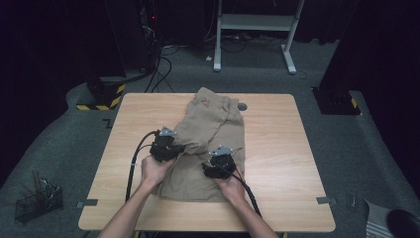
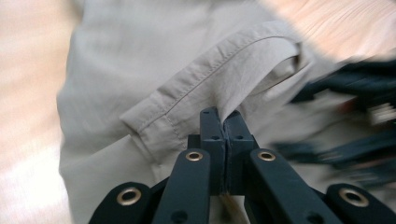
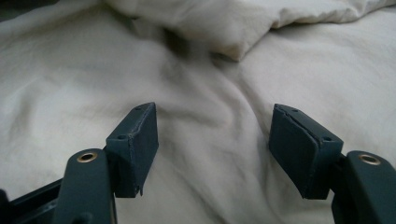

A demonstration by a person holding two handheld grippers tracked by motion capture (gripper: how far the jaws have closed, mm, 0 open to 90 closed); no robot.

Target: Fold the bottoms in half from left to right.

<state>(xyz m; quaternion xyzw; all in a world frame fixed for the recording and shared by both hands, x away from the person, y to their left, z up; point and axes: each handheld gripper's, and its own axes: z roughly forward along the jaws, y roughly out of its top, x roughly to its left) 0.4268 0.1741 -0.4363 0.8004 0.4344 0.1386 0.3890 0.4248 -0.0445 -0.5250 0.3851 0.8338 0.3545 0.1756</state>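
Khaki shorts (image 1: 208,124) lie crumpled on the wooden table (image 1: 282,153), running from its far middle toward the person. My left gripper (image 1: 177,148) sits at the garment's left side, where a fold is gathered. In the left gripper view, my left gripper (image 2: 223,119) is shut on a stitched hem (image 2: 210,74) of the shorts, with the cloth pinched between the pads and pulled up. My right gripper (image 1: 214,167) hovers over the lower right part of the shorts. In the right gripper view, my right gripper (image 3: 215,126) stands open just above the pale cloth (image 3: 201,84), nothing between the pads.
A small dark round thing (image 1: 242,106) lies on the table by the garment's far end. On the floor are a wire basket (image 1: 37,201) at the left, a yellow-black striped base (image 1: 101,96), cables, and a white desk frame (image 1: 252,22) beyond the table.
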